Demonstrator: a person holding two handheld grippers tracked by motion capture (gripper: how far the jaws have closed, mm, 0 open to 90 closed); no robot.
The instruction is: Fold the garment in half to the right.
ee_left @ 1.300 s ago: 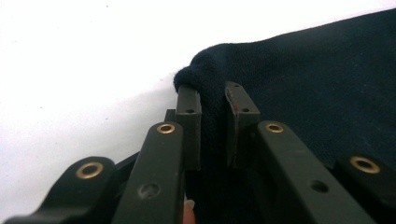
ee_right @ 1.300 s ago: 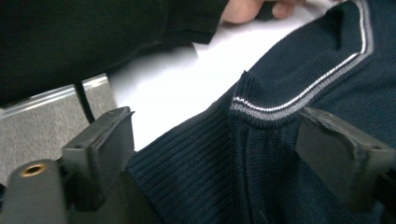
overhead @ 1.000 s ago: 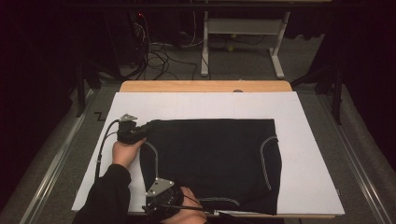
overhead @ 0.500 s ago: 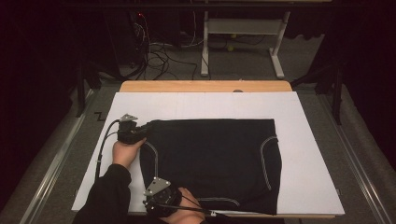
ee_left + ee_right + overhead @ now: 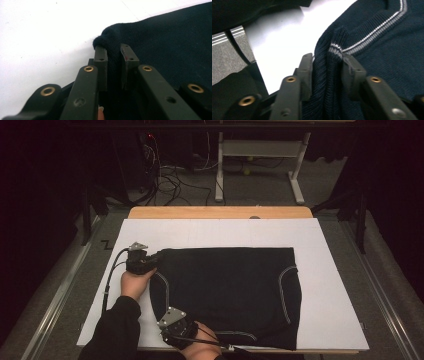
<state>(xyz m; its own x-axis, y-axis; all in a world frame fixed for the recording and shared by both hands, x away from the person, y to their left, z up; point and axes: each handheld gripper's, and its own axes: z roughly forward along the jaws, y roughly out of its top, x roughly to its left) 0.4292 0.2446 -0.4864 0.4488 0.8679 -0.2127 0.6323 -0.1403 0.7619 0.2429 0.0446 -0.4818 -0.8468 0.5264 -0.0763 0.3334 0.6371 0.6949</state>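
One dark sweater (image 5: 230,292) on one white board (image 5: 330,285), left hand-held gripper (image 5: 150,262) pinching its corner, right hand-held gripper (image 5: 182,332) closing on its ribbed edge.

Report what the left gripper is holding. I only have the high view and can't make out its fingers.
Observer: The left gripper is shut on a bunched corner of the dark sweater, at its edge by the white sheet.
Operator: Now the right one.
Observer: The right gripper pinches a ribbed fold of the sweater. Its fingers have just been closing on it.
Operator: Give me a landmark there.
Observer: A grey-white striped trim meets that fold at the fingertips.
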